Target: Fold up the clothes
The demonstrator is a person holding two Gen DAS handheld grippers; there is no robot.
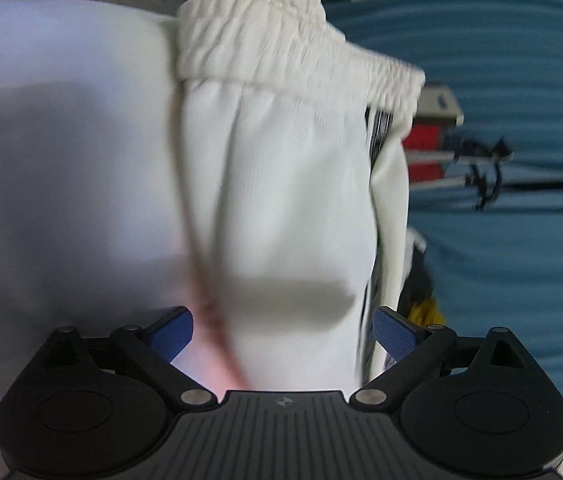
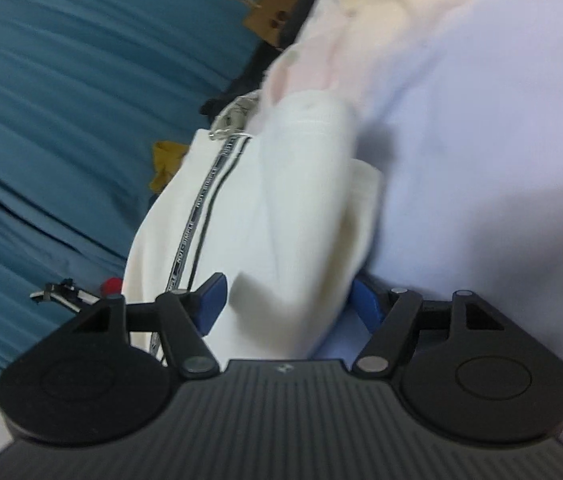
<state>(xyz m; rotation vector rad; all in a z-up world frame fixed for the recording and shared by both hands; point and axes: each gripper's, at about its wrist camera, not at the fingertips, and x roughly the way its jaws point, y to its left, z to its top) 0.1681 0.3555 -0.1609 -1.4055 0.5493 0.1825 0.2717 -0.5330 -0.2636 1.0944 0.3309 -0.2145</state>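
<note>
On the pale sheet (image 1: 61, 140), both the left gripper (image 1: 283, 336) and right gripper (image 2: 285, 300), jaws wide, straddle half-folded white trousers (image 1: 281, 180); folding remains unfinished.

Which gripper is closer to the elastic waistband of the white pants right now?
Left, as far as these views show. The waistband lies ahead of the left gripper, past the white pants. The right gripper straddles the pants near the side stripe; no waistband shows there.

Pleated teal curtain (image 1: 521, 60) behind, possibly backdrop
</note>
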